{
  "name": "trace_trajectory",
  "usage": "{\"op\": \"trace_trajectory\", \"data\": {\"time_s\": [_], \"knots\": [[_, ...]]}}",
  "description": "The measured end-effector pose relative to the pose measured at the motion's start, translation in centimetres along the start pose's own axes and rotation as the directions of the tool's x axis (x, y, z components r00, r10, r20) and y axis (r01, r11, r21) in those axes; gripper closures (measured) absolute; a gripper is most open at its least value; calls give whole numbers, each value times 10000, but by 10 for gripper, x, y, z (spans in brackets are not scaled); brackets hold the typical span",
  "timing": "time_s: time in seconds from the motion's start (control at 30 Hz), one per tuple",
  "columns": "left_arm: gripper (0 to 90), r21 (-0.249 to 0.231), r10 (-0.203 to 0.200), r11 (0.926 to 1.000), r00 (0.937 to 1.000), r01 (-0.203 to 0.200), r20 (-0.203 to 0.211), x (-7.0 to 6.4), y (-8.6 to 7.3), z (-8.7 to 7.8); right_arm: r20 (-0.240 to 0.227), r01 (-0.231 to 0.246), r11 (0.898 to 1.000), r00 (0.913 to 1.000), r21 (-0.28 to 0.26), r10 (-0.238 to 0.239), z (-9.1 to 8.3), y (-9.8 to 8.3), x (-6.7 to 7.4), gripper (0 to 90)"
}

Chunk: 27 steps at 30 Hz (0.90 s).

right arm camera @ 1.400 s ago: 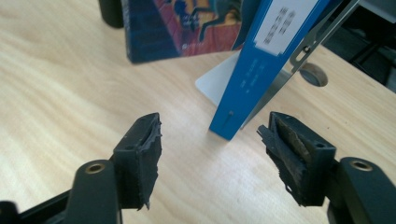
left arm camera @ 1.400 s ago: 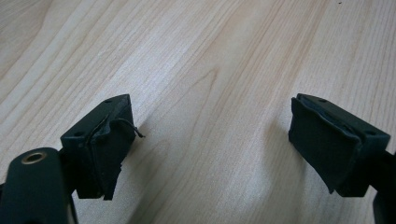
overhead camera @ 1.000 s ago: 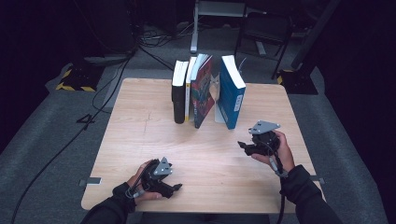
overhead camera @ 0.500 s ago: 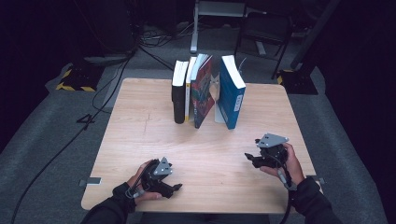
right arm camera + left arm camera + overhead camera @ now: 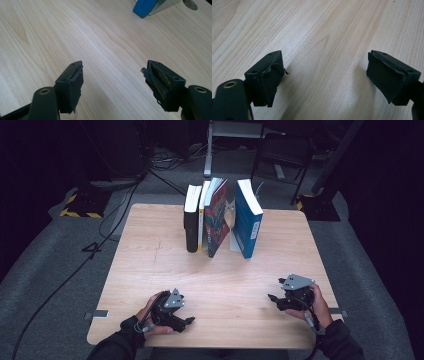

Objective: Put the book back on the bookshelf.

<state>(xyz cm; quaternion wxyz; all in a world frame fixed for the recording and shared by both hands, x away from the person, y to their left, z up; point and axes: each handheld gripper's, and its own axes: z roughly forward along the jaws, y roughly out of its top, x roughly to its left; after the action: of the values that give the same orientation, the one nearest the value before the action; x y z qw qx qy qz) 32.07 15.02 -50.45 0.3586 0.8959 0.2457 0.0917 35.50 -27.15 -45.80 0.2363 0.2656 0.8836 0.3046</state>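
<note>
The left gripper [image 5: 189, 321] was held low over the pale wooden table [image 5: 150, 270] at its near edge, jaws spread wide w/ nothing between them. The right gripper [image 5: 271, 298] was likewise held wide open and empty, just above the tabletop. Ahead of both, well apart, a row of upright books was seen; the blue hardback book [image 5: 248, 220] stood nearest the right gripper, the black book [image 5: 191, 222] at the far end.

Both claws black: left claw [image 5: 189, 321] and right claw [image 5: 272, 298] each carry a grey three-cornered plate with small screw holes. Torn black rubber pads [image 5: 270, 80] line the jaws. Dark sleeves [image 5: 117, 347] at both wrists, cable trailing off right claw.
</note>
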Motion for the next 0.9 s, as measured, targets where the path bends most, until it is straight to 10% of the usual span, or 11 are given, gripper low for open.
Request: {"op": "trace_trajectory", "data": {"time_s": [0.9], "knots": [[147, -1, -2, 10000, 10000, 2, 2, 0, 0, 0, -173, -1879, 9822, 9820, -30, 1879, -31, -95, -16, 303]]}}
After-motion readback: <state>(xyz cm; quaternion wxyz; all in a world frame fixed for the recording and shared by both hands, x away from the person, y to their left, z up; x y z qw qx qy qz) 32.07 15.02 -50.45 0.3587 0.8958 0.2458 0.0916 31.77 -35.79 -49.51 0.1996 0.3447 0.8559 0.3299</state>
